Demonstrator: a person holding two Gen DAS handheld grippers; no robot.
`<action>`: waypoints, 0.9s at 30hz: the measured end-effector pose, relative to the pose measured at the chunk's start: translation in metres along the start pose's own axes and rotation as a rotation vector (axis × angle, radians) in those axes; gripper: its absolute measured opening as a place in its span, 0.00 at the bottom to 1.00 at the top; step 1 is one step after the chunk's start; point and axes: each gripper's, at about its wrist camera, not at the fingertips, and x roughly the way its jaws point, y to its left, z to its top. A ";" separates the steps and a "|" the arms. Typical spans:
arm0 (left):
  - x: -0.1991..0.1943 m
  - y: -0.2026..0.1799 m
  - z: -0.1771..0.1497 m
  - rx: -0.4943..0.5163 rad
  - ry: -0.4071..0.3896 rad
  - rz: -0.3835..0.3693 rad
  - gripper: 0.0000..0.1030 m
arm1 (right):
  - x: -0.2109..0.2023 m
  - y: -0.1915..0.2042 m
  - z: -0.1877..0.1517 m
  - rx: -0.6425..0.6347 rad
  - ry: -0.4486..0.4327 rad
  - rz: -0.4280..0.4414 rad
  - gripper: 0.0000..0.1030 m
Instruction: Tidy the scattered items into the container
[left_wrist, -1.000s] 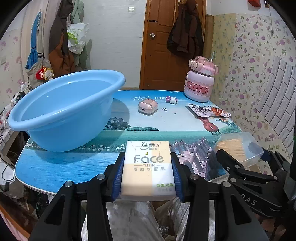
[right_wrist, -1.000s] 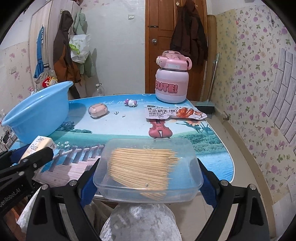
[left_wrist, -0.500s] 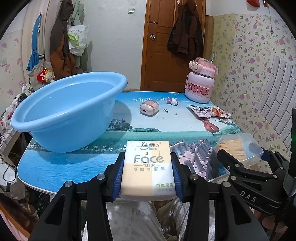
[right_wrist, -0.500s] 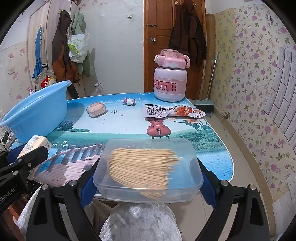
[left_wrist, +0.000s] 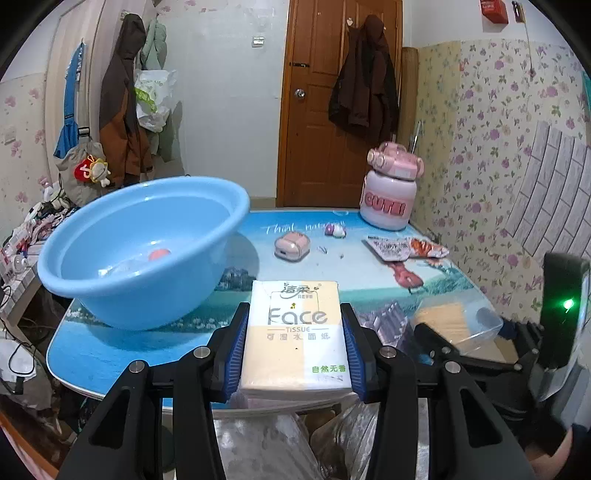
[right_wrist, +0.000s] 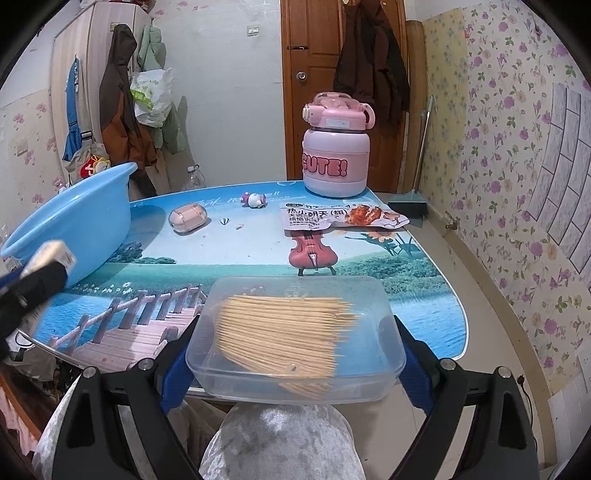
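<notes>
Between the blue pads of the left claw (left_wrist: 295, 347) sits a pack of Face tissues (left_wrist: 295, 332), pinched on both long sides and held above the near edge of the worktop (left_wrist: 314, 273). Just ahead and to its left stands the blue basin (left_wrist: 144, 247), resting on the worktop's left end; a small red-orange thing and something pale lie in its bottom, too blurred to name.

The right claw (right_wrist: 295, 354) is spread wide and clamps a clear plastic box (right_wrist: 295, 343) by its two short ends; a sheaf of wooden toothpicks (right_wrist: 284, 332) lies loose inside it, fanned toward the right. The box hangs over the worktop's near edge, well apart from the basin.

Farther back on the worktop lie a pink oval case (right_wrist: 187, 218), a small purple-and-white figure (right_wrist: 254, 199) and a snack packet (right_wrist: 343, 218), with a pink jug marked CUTE! (right_wrist: 336, 155) standing upright at the far right corner.

Against the frames a second ago, the left claw has risen and tilted down, so the basin's inside now shows; in the right wrist view it is a blurred shape at the left edge. The toothpick box looks unchanged in its grip.
</notes>
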 end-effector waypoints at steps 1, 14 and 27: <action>-0.002 0.001 0.002 -0.002 -0.004 -0.001 0.43 | 0.000 0.000 0.000 -0.003 -0.003 0.000 0.90; -0.021 0.023 0.022 -0.030 -0.062 0.019 0.43 | -0.010 0.007 0.015 -0.009 -0.036 0.020 0.90; -0.031 0.079 0.047 -0.096 -0.109 0.132 0.43 | -0.039 0.045 0.067 -0.056 -0.137 0.124 0.90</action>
